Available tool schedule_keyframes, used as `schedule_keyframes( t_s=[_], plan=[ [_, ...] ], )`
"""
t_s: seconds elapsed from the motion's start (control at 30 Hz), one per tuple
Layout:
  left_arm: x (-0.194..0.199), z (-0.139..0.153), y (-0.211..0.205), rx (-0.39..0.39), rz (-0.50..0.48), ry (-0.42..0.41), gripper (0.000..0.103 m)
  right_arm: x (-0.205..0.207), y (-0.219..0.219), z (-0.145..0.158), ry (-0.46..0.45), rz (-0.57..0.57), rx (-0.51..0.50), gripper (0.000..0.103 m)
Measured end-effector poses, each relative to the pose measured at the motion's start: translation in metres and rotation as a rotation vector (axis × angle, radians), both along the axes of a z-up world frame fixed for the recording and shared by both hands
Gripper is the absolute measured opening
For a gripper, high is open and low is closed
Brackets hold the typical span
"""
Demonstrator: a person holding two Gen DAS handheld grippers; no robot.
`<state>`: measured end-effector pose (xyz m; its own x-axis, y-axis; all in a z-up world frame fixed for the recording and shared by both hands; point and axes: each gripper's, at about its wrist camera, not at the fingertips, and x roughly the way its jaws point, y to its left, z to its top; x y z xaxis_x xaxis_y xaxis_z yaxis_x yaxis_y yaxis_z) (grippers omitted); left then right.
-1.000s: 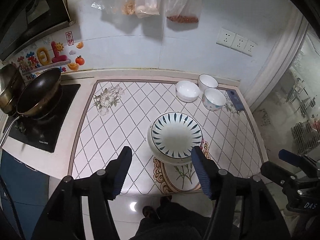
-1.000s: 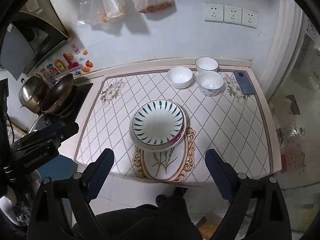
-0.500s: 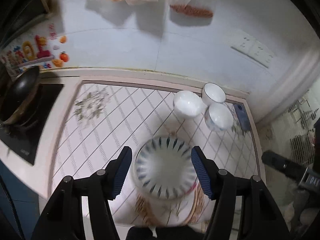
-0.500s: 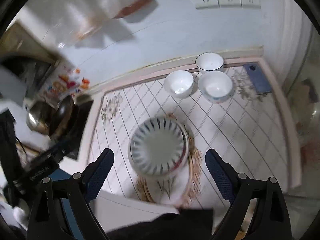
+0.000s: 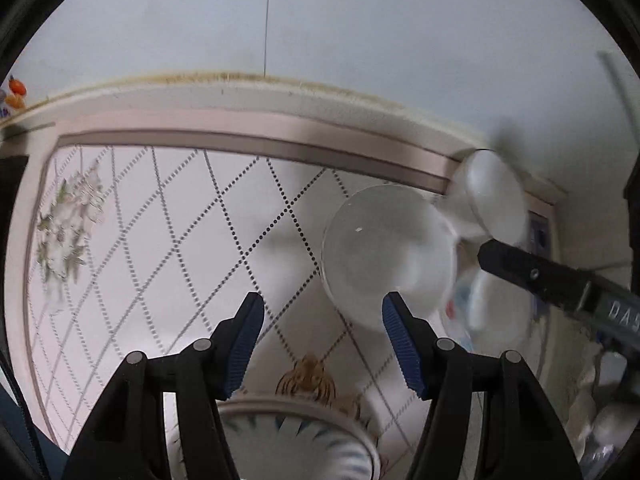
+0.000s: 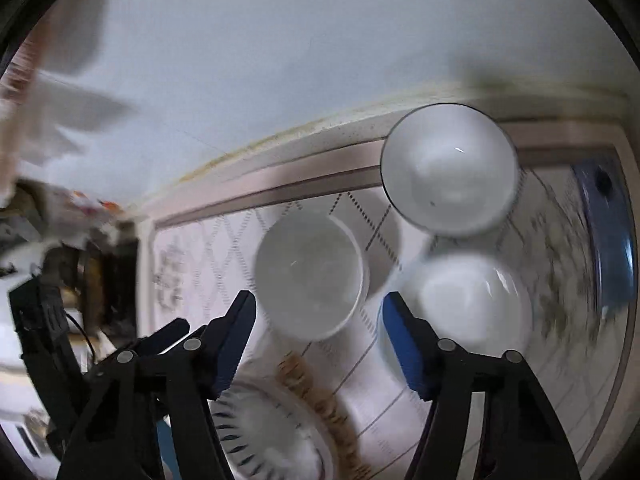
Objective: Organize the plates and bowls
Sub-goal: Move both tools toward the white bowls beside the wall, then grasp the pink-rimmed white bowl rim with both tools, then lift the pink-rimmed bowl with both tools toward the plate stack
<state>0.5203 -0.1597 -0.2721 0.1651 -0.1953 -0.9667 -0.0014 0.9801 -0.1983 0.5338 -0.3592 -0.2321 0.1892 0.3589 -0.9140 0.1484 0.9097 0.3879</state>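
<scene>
Closing empty right tongs (image 6: 318,320) facing three white bowls (image 6: 310,276), left tongs (image 5: 322,322) open, its view blurring two.

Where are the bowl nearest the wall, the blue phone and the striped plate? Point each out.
bowl nearest the wall (image 6: 448,172), right wrist view, inside bottom.
blue phone (image 6: 612,232), right wrist view, middle of its back.
striped plate (image 6: 272,436), right wrist view, inner face near the rim.

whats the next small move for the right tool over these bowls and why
Probably ease the right tool, whose jaws are closing with nothing pressed between them, down over the plain white bowl just ahead. That bowl stands apart from the other two bowls, so its rim is free to straddle.
</scene>
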Motion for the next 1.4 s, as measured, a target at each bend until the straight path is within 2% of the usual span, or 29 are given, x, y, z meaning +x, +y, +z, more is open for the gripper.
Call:
schedule_keyframes(
  t_s=[0.13, 0.17, 0.2, 0.23, 0.27, 0.3, 0.37, 0.5, 0.67, 0.97, 1.1, 1.2, 1.4],
  plan=[
    [0.011, -0.027, -0.005, 0.004, 0.03, 0.051, 0.058, 0.028, 0.009, -0.036, 0.056, 0.056, -0.054, 0.037],
    [0.013, -0.031, -0.006, 0.002, 0.035, 0.06, 0.056, 0.033, 0.01, -0.044, 0.072, 0.064, -0.063, 0.035],
    [0.014, -0.035, -0.006, 0.002, 0.038, 0.067, 0.051, 0.036, 0.011, -0.052, 0.081, 0.069, -0.068, 0.034],
    [0.015, -0.038, -0.005, -0.002, 0.041, 0.078, 0.039, 0.038, 0.012, -0.058, 0.085, 0.076, -0.067, 0.028],
    [0.016, -0.042, -0.004, -0.01, 0.045, 0.091, 0.032, 0.042, 0.014, -0.063, 0.092, 0.084, -0.07, 0.024],
    [0.016, -0.044, -0.004, -0.009, 0.045, 0.097, 0.02, 0.043, 0.015, -0.067, 0.096, 0.089, -0.088, 0.023],
    [0.015, -0.044, -0.005, -0.006, 0.04, 0.084, 0.016, 0.044, 0.018, -0.071, 0.087, 0.101, -0.103, 0.02],
    [0.011, -0.039, -0.009, 0.051, 0.02, 0.06, 0.016, 0.041, 0.025, -0.073, 0.076, 0.118, -0.116, 0.016],
    [-0.003, -0.023, -0.004, 0.041, 0.039, 0.031, 0.016, 0.038, 0.027, -0.07, 0.077, 0.12, -0.115, 0.016],
    [-0.045, 0.055, -0.005, 0.029, -0.034, -0.071, 0.016, 0.006, 0.02, -0.023, 0.035, 0.109, -0.077, 0.016],
    [-0.066, 0.081, -0.031, 0.022, -0.084, -0.109, 0.016, -0.023, 0.011, 0.004, 0.023, 0.109, -0.07, 0.016],
    [-0.089, 0.089, -0.046, 0.018, -0.133, -0.127, 0.016, -0.053, 0.002, 0.022, 0.019, 0.107, -0.074, 0.016],
    [-0.127, 0.085, -0.088, -0.013, -0.236, -0.119, 0.016, -0.122, -0.037, 0.044, 0.031, 0.068, -0.074, 0.016]
  ],
)
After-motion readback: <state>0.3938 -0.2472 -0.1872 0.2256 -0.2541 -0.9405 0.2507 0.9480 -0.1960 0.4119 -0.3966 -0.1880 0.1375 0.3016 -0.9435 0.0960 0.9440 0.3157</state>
